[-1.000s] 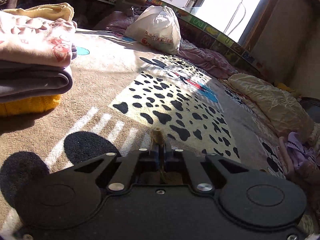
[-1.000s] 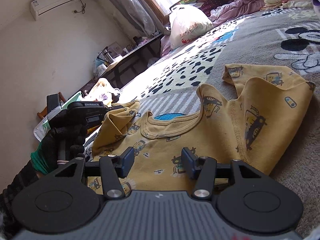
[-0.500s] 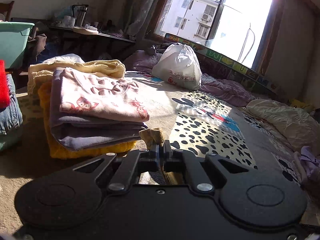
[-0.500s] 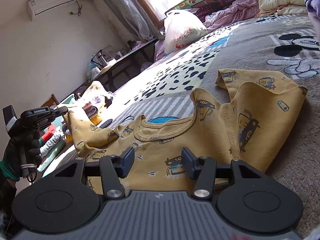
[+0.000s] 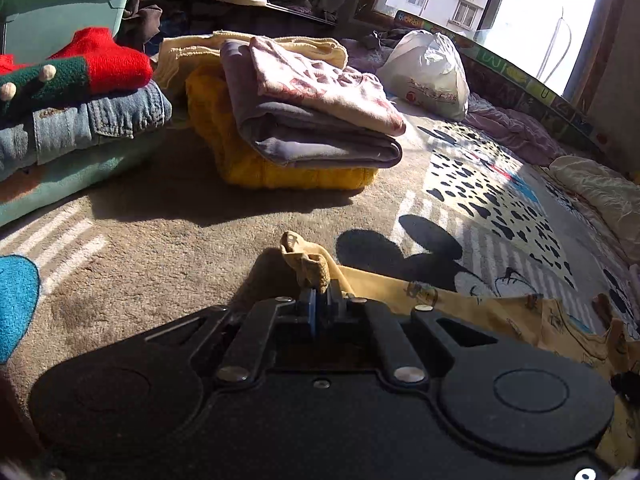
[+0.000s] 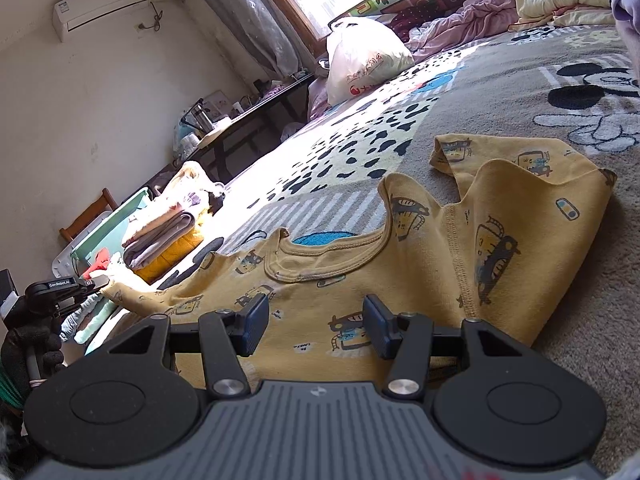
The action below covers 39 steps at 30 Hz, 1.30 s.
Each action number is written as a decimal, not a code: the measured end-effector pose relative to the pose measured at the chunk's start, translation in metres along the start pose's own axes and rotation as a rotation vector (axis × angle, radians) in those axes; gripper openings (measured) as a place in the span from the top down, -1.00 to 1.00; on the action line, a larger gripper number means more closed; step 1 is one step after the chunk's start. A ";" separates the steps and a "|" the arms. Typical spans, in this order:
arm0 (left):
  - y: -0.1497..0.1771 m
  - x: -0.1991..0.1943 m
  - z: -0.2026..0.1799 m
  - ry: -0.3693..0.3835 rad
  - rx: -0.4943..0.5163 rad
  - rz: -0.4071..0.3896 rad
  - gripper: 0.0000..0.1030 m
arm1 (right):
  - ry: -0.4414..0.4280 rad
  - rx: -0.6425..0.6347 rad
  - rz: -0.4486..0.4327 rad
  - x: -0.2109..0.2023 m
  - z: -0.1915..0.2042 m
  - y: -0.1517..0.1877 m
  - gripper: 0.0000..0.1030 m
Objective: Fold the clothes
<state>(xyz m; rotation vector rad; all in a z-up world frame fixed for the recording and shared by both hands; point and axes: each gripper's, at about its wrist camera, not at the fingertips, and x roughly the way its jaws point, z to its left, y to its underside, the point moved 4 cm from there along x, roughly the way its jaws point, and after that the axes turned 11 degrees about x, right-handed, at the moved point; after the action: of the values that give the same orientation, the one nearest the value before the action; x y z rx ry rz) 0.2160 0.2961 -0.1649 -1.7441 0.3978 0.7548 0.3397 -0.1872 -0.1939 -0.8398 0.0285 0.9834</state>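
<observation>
— Left wrist view: what is pinched by the left gripper [image 5: 320, 304]?
— A bunched sleeve end of the yellow shirt [image 6: 400, 264] is pinched; those jaws are starting to open. The shirt is spread on the carpet [image 5: 168, 240], with bare carpet beyond its edges.
— And the right gripper [image 6: 316, 324]?
— Its jaws are kept spread above the shirt's near edge.

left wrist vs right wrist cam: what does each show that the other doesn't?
Left wrist only: the left gripper seen close up, its fingers shut on the sleeve tip of the yellow shirt, and blue jeans under a red knit.
Right wrist only: the open right gripper above the shirt's neckline, and the air conditioner.
Both: the shirt, the folded stack, the white plastic bag, the cartoon rug.
</observation>
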 end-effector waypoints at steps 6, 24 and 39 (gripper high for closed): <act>-0.005 -0.004 0.037 0.073 -0.232 -0.054 0.57 | 0.002 -0.003 -0.001 0.000 0.000 0.001 -0.02; -0.011 0.008 0.031 -0.108 -0.042 -0.122 0.89 | -0.018 0.019 0.002 0.001 -0.004 0.000 -0.03; -0.010 -0.010 0.026 -0.165 -0.014 -0.026 0.79 | -0.022 0.024 0.000 0.001 -0.002 0.001 -0.02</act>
<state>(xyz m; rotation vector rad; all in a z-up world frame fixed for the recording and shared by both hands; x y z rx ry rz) 0.2076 0.3232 -0.1552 -1.6824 0.2583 0.8776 0.3401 -0.1871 -0.1963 -0.8067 0.0215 0.9902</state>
